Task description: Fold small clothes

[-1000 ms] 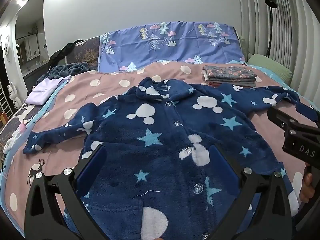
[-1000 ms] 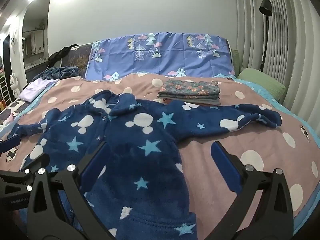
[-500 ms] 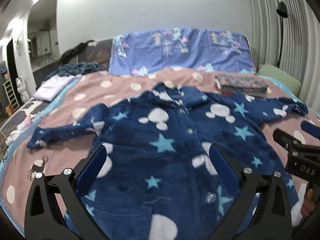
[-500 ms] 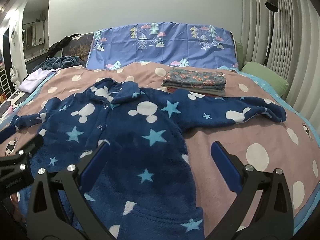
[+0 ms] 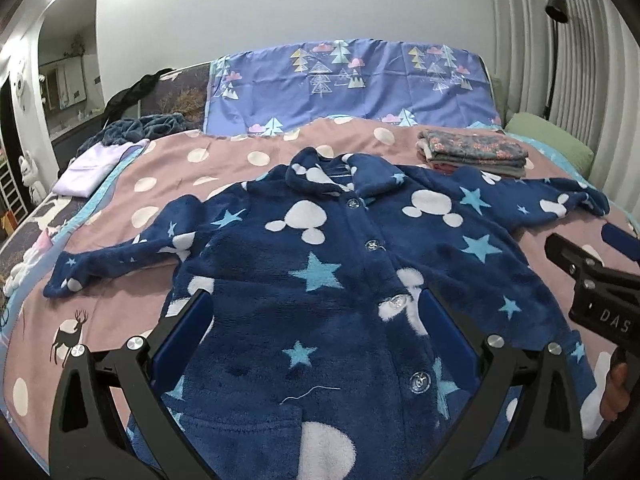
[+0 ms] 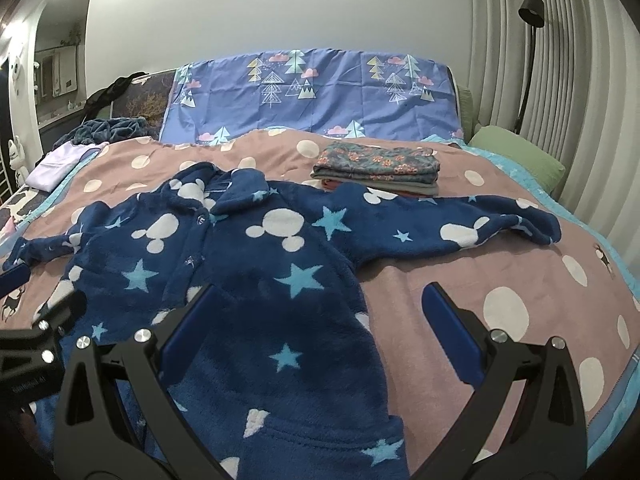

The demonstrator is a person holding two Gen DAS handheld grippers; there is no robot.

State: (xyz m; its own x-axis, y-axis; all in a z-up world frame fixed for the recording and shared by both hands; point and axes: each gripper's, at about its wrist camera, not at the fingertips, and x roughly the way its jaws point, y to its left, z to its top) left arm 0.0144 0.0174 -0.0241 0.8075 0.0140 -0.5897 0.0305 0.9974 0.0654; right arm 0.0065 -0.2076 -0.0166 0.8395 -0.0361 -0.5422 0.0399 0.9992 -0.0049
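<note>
My left gripper (image 5: 316, 334) hung wide open over the near half of the navy fleece jacket (image 5: 340, 280), gripping nothing, its blue pads spread either side of the button line. My right gripper (image 6: 316, 328) was just as wide open and empty, its left finger over the jacket's right edge and its right finger over bare bedspread. The jacket lay front-up and buttoned on the pink polka-dot bedspread (image 6: 500, 276), collar at the far end, both sleeves stretched out to left and right. A loose pale thread (image 5: 310, 394) sat on the fleece near the lowest buttons. Just beyond the right sleeve rested a stack of folded clothes (image 6: 378, 168), floral piece on top. A green pillow (image 6: 520, 156) lay at the far right; a lilac cloth (image 5: 96, 164), possibly another garment, lay far left.
</note>
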